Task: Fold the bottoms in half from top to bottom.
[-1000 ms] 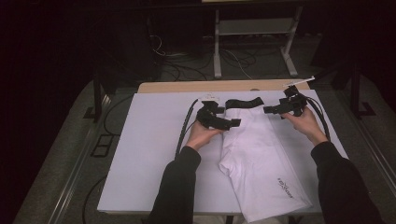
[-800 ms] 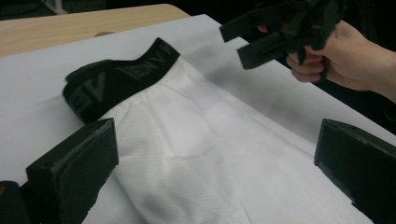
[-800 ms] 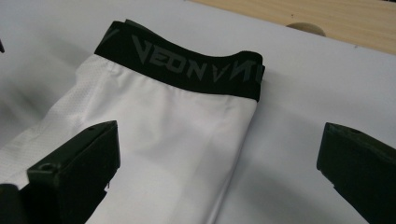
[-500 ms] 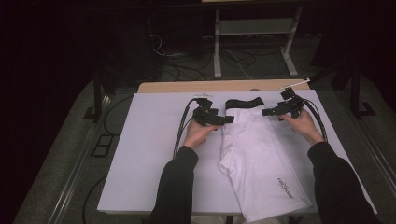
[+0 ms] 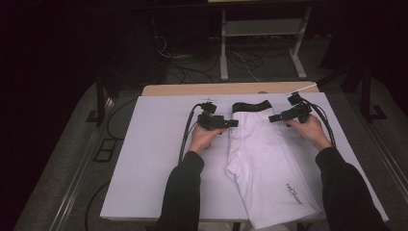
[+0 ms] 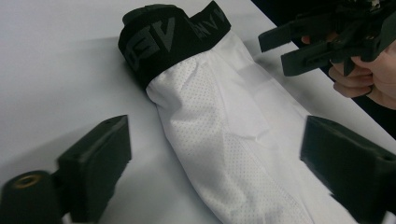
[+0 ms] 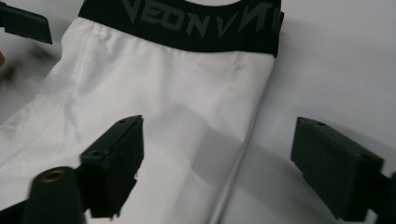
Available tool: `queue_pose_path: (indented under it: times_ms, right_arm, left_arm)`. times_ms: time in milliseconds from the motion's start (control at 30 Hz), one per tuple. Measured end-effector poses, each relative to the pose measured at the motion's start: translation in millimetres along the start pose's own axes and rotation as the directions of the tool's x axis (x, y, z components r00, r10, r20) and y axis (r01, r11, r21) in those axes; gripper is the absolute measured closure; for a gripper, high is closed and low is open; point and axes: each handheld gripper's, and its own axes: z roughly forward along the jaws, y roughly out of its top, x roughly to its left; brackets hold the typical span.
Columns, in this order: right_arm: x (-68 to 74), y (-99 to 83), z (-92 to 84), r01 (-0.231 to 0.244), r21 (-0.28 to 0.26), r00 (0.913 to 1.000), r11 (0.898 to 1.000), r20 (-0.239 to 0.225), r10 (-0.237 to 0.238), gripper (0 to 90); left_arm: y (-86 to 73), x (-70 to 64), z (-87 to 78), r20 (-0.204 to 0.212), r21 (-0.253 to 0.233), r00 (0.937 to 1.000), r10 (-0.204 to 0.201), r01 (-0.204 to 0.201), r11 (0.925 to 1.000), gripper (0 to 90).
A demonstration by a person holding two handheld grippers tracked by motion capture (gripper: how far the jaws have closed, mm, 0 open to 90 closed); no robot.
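White shorts with a black lettered waistband lie flat on the table, legs toward me. My left gripper hovers low at the garment's left edge just below the waistband. In the left gripper view its jaws straddle the white fabric without pressing it; they have just been closing. My right gripper sits at the right edge. Its jaws have just been closing too, and stand apart over the fabric's side hem below the waistband.
A white sheet covers the table, with a wooden strip along the far edge. Black cables trail from the left gripper across the sheet. A metal stand and floor cables lie beyond the table.
My left gripper has shifted slightly left and sunk toward the table at the garment's edge. The right hand has stayed in place.
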Motion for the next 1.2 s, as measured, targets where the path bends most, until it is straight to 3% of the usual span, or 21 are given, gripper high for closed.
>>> queue_pose_path:
  times_ms: [267, 600, 867, 1067, 1200]
  right_arm:
    - [-4.2, -4.6, 2.5, -0.021, 0.024, 0.9994, 0.999, -0.028, 0.021, 31.0]
    - [-7.9, -5.7, 5.1, -0.033, 0.018, 0.9991, 0.999, -0.026, 0.033, 39.5]
    - [-12.6, -5.2, 9.3, -0.079, -0.005, 0.9963, 0.997, -0.034, 0.079, 43.8]
    - [-10.1, -3.0, 14.0, -0.081, -0.019, 0.9963, 0.997, -0.03, 0.08, 49.6]
    - [-5.2, -0.4, 18.7, -0.093, -0.025, 0.9956, 0.995, -0.012, 0.093, 59.7]
  left_arm:
    - [-1.6, 0.2, 6.9, 0.005, 0.017, 0.9999, -0.012, 0.011, 0.9998, 21.1]
    - [1.7, 2.6, 15.1, -0.009, 0.035, 0.9997, -0.021, 0.021, 0.9992, 28.9]
    - [-0.5, 6.2, 22.2, -0.023, 0.026, 0.9985, -0.05, 0.051, 0.9984, 35.7]
    - [-2.0, 6.9, 27.2, -0.027, 0.016, 0.9972, -0.069, 0.07, 0.9974, 47.4]
    - [-0.9, 5.7, 29.7, -0.03, 0.023, 0.9957, -0.087, 0.088, 0.9959, 57.2]
